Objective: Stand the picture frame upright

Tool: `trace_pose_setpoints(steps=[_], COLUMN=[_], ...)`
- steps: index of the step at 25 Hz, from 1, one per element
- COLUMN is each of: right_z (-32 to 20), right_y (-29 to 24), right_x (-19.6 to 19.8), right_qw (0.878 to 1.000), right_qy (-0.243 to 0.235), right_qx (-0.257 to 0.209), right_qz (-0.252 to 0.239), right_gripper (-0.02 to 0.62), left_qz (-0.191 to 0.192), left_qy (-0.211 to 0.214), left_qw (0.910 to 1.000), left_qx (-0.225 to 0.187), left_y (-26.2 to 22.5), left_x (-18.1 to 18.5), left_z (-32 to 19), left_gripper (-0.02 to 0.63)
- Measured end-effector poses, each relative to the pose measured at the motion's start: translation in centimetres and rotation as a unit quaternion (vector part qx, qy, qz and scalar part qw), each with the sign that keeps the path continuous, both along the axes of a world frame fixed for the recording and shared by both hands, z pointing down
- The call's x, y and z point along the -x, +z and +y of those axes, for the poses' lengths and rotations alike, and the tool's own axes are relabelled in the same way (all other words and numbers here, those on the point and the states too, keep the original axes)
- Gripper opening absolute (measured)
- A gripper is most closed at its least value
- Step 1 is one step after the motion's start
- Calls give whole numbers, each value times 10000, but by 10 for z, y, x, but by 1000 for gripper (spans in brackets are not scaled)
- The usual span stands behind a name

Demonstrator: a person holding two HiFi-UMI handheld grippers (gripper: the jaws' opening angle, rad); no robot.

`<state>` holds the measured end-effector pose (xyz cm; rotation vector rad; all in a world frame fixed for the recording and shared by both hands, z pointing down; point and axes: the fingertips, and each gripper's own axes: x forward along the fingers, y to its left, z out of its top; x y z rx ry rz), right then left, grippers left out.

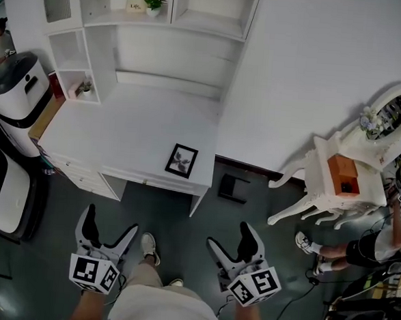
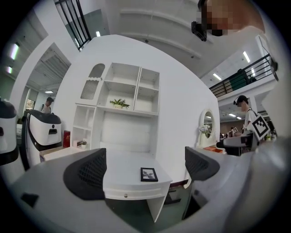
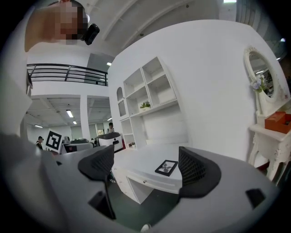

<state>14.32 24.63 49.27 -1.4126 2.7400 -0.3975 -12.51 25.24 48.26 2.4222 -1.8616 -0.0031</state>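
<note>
1. The picture frame (image 1: 181, 161) lies flat, face up, on the white desk (image 1: 106, 136), close to its front edge and near its front right corner.
2. Both tools are empty. The left gripper (image 1: 111, 219) and right gripper (image 1: 229, 234) hang over the floor in front of the desk. Their jaws are spread wide with nothing between the pads, and both are well apart from the frame.
3. The step in hand looks like the approach. It would go best with 1 gripper coming in level over the front edge to pinch the frame's near side, while the other steadies the far side as it tips up.
4. A flat frame gives little to bite on, so the lower jaw needs to get under it. Whether it has a back stand cannot be seen.
5. The front and right edges are the risk, since a push that way could send the frame off. Tipping it toward the back is safer.
6. There is bare desk top left of and behind the frame, up to the shelf unit (image 1: 169, 17). The dressing table (image 1: 336, 179) stands well apart on the right.
</note>
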Motion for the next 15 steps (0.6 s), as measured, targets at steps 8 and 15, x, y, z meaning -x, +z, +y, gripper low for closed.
trace_pose_setpoints(steps=[8,15], right_z=[-96,-212], right_y=[8,-6], right_x=[25,75], right_qw=[9998,9990], right_qy=[51,99], right_qx=[161,330], right_qz=[135,271], right_gripper=[436,436], left_qz=[213,329], left_qy=[378,887], left_qw=[9990,9944], left_qx=[146,470], left_y=[25,43], left_x=[-6,11], left_z=[-108,-235], left_gripper=[517,517])
